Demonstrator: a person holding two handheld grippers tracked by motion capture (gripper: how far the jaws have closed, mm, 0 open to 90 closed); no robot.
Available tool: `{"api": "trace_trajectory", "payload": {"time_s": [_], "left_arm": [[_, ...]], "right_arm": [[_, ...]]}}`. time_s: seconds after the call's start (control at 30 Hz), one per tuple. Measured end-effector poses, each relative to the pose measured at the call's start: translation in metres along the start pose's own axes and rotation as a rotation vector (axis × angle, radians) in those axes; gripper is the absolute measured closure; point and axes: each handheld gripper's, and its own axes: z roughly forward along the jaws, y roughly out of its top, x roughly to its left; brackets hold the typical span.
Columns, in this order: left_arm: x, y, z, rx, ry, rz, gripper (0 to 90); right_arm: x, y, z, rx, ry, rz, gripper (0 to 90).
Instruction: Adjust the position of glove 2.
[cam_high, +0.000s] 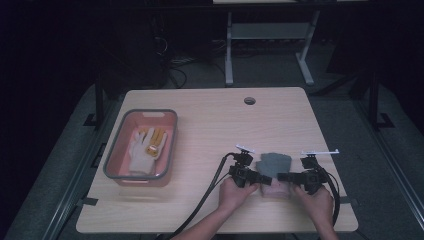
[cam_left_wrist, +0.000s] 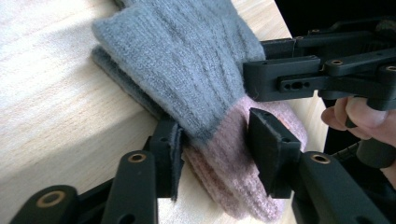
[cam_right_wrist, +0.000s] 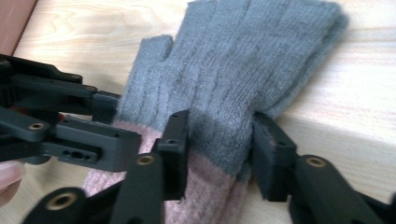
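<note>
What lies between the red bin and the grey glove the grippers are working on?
Bare tabletop, in the high view: nothing sits between the bin and the glove.

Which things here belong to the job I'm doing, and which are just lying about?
In the job:
grey and pink knitted gloves, a stacked pair
left gripper, jaws closed around the cuffs
right gripper, jaws closed around the cuffs from the other side

Lying about:
pink bin at the table's left
white and yellow glove inside that bin
</note>
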Motion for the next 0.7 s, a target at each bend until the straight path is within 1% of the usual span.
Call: {"api": "trace_trajectory", "payload": {"time_s": [0.03, 0.1, 0.13, 0.2, 0.33, 0.37, 0.47, 0.53, 0.63, 0.7], "left_arm": [[0.001, 0.000, 0.000, -0.001, -0.008, -0.009, 57.9], [0.002, 0.001, 0.001, 0.000, -0.015, -0.009, 61.0], [0.002, 0.001, 0.001, -0.001, -0.019, -0.007, 62.3], [0.002, 0.002, 0.000, -0.002, -0.018, 0.005, 65.5], [0.002, 0.003, -0.001, -0.003, -0.027, 0.006, 69.2], [0.002, 0.003, -0.001, -0.003, -0.027, 0.008, 69.6], [0.002, 0.003, 0.000, -0.003, -0.022, 0.018, 70.6], [0.003, 0.004, 0.000, -0.003, -0.028, 0.014, 70.7], [0.003, 0.004, 0.000, -0.002, -0.024, 0.021, 70.8], [0.002, 0.004, 0.000, -0.001, -0.022, 0.025, 70.7]], "right_arm": [[0.001, 0.000, 0.001, -0.004, 0.000, -0.007, 63.3], [0.002, 0.002, 0.002, -0.004, 0.002, -0.008, 66.6], [0.001, 0.002, 0.002, -0.002, 0.005, -0.013, 68.0], [0.000, 0.002, 0.002, 0.003, 0.014, -0.001, 70.9], [0.000, 0.004, 0.001, 0.012, 0.010, -0.001, 70.8], [0.001, 0.005, 0.001, 0.018, 0.007, 0.000, 70.0], [0.001, 0.007, 0.000, 0.022, -0.011, -0.007, 62.0], [-0.001, 0.007, -0.002, 0.033, -0.016, 0.009, 53.7], [-0.007, 0.006, -0.002, 0.030, -0.002, 0.029, 47.8], [-0.010, 0.005, -0.001, 0.032, 0.008, 0.044, 47.2]]}}
